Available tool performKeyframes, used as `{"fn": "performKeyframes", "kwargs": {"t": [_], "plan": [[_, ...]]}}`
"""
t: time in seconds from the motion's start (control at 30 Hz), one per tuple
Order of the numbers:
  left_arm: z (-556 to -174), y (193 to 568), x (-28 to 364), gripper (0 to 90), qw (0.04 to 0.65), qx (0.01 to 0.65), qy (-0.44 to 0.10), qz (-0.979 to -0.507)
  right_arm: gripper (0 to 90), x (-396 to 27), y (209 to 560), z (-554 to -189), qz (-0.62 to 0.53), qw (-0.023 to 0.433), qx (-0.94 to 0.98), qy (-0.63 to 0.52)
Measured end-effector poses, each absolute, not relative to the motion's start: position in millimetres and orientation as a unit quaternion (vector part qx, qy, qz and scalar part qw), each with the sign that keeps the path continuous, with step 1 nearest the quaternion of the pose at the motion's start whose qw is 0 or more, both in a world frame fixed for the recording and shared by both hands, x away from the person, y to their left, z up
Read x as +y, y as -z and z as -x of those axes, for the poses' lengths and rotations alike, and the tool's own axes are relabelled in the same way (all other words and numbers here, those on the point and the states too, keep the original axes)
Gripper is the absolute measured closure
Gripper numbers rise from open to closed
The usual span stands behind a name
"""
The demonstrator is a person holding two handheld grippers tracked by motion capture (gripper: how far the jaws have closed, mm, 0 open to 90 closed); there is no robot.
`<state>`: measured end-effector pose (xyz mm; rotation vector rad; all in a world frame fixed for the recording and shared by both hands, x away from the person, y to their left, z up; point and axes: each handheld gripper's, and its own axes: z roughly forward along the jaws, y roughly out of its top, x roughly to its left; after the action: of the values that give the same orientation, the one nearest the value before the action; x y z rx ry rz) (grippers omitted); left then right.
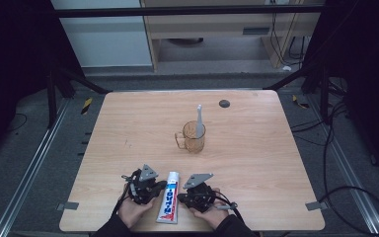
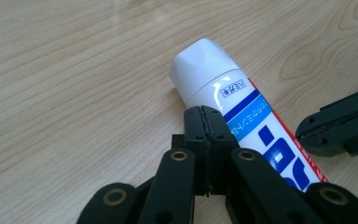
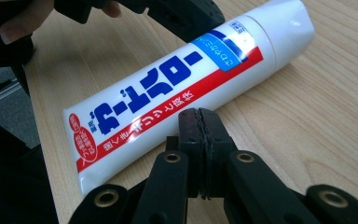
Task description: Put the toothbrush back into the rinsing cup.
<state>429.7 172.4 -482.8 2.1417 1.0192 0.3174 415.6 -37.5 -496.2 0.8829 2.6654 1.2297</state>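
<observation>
1. One bench of pale wood carries everything in front of you; its near edge is where your hands come in.
2. Your left gripper rests near the near edge, a little left of the middle, its jaws pressed together with nothing between them. In the left gripper view the closed tips sit just beside the tube, close to the cap end; whether they touch it you cannot tell.
3. Your right gripper rests near the near edge too, just right of the tube, jaws pressed together and empty. In the right gripper view its tips point at the tube's side, just short of it.
4. The tube of toothpaste lies flat on the bench between your two grippers, close to the near edge, cap pointing toward the far edge and flat tail toward you. It is white with blue lettering and a red stripe.
5. The cup, clear amber with a handle on its left, stands upright about mid-bench, well apart from the grippers.
6. The toothbrush stands in the cup, rising above its rim.
7. A small dark disc lies near the far edge.
</observation>
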Motion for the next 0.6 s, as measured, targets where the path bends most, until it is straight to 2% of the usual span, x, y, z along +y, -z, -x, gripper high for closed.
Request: {"fn": "performKeyframes", "kwargs": {"t": [0.6], "plan": [[-441.3, 480.0, 170.3, 89.6, 0.376, 0.390, -0.117, -0.832, 89.4, -29.9, 497.6, -415.6, -0.287, 0.033, 0.866, -0.408]]}}
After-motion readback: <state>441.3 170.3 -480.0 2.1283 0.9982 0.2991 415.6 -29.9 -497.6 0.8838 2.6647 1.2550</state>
